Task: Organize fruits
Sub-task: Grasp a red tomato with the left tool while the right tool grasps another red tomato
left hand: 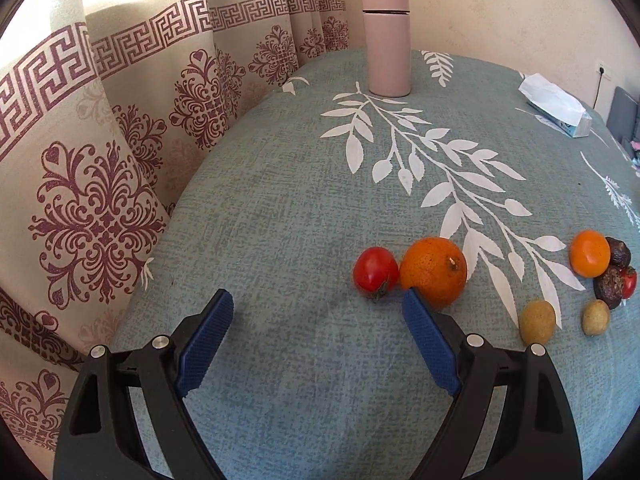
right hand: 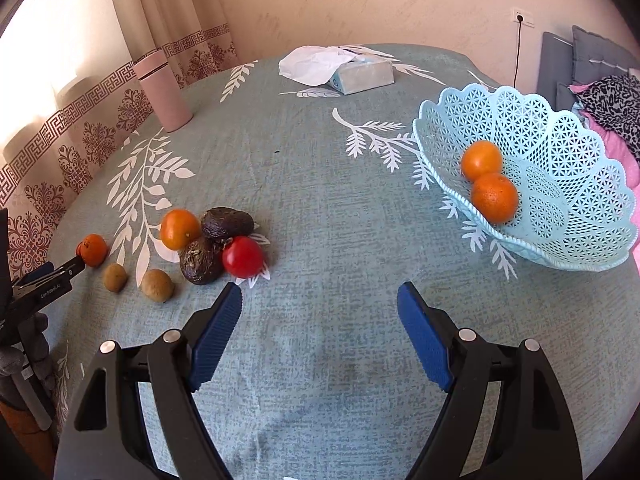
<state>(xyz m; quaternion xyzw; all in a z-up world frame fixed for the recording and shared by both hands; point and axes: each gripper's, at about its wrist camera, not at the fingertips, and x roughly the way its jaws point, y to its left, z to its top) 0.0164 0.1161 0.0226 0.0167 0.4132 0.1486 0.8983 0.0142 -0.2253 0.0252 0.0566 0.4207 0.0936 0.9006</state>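
Note:
My left gripper point(left hand: 318, 300) is open and empty just above the cloth. A red tomato point(left hand: 375, 273) and a large orange point(left hand: 433, 271) lie just ahead of its right finger. Further right lie two small tan fruits point(left hand: 537, 321), a small orange point(left hand: 589, 253) and dark wrinkled fruits point(left hand: 608, 286). My right gripper point(right hand: 320, 294) is open and empty. The fruit cluster lies to its left: small orange point(right hand: 179, 229), dark fruits point(right hand: 201, 260), tomato point(right hand: 242, 257), tan fruits point(right hand: 157, 285). A light blue lattice basket point(right hand: 560, 184) at the right holds two oranges point(right hand: 494, 197).
A pink flask point(left hand: 386, 42) stands at the table's far edge by the curtain point(left hand: 92, 184). A tissue box point(right hand: 360, 74) lies at the back. The teal leaf-print tablecloth point(right hand: 320, 184) covers the table. Cushions and clothes point(right hand: 608, 96) lie beyond the right edge.

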